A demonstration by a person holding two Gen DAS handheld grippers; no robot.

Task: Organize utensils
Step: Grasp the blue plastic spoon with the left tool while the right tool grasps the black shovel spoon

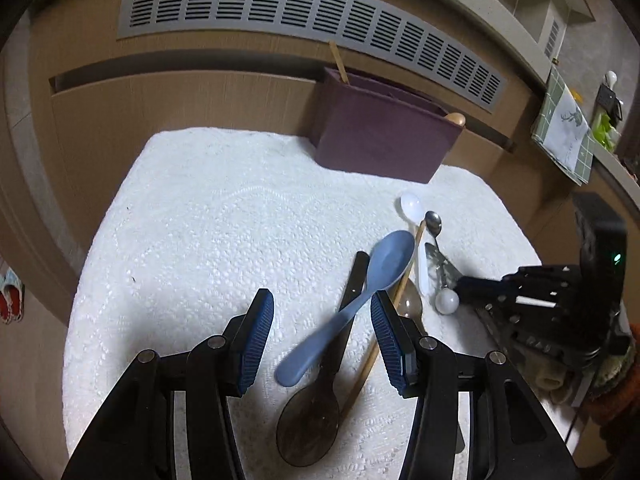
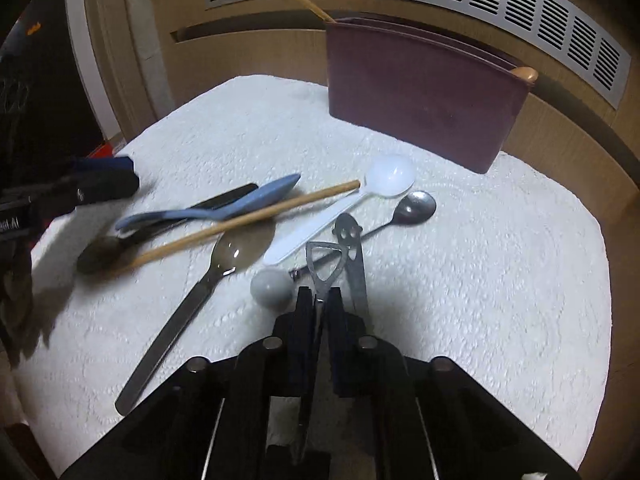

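A pile of utensils lies on the white cloth [image 1: 200,240]: a blue plastic spoon [image 1: 360,296], a dark wooden spoon [image 1: 316,412], a wooden chopstick [image 2: 240,222], a white plastic spoon [image 2: 360,200], a small metal spoon [image 2: 412,208] and a large metal spoon [image 2: 192,300]. My left gripper [image 1: 322,344] is open, its pads either side of the blue spoon's handle. My right gripper [image 2: 319,300] is shut on a metal utensil with a cut-out triangular handle [image 2: 324,264]. A maroon holder [image 1: 384,140] stands at the back with a stick and a wooden spoon in it.
A second cut-out metal utensil [image 2: 354,252] and a grey ball-ended piece [image 2: 272,286] lie by my right gripper. Wooden panelling with a grey vent grille [image 1: 304,20] rises behind the cloth. A shelf with a cloth [image 1: 568,132] is at the right.
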